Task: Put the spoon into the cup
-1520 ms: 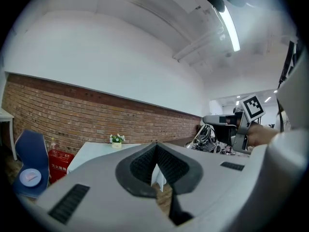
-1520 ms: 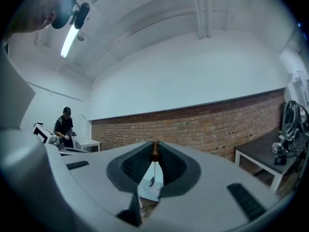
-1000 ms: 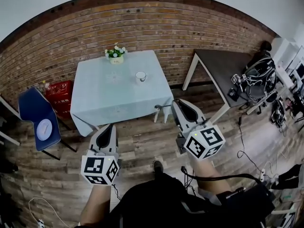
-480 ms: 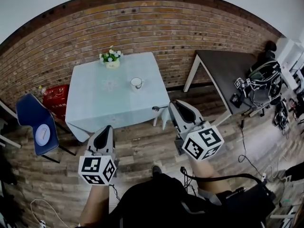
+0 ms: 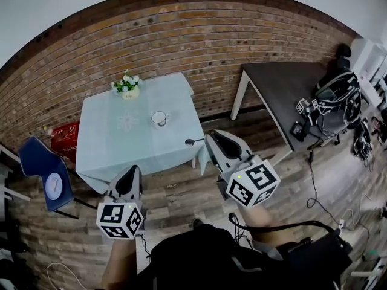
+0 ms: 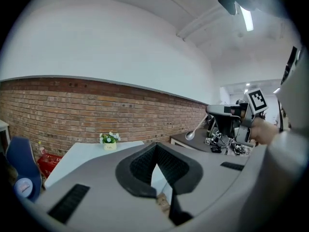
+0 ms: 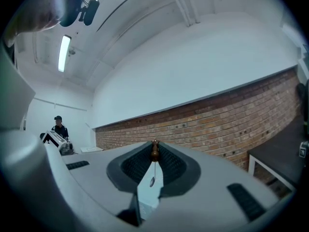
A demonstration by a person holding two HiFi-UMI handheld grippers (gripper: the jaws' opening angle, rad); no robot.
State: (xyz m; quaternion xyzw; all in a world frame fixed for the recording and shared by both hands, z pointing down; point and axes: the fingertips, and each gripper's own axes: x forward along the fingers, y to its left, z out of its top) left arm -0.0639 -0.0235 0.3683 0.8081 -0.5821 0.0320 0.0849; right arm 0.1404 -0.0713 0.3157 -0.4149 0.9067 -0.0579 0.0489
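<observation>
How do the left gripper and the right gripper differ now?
The right gripper is shut on the spoon; the left gripper is shut on nothing. In the head view the right gripper sits off the right corner of the table, and the left gripper sits before its near edge. Both point toward the table.

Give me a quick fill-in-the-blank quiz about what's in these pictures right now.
1. The right gripper has its jaws shut on a ___.
2. The cup stands on the cloth-covered ___.
3. Behind the flowers rises a ___ wall.
Missing words: spoon; table; brick.
</observation>
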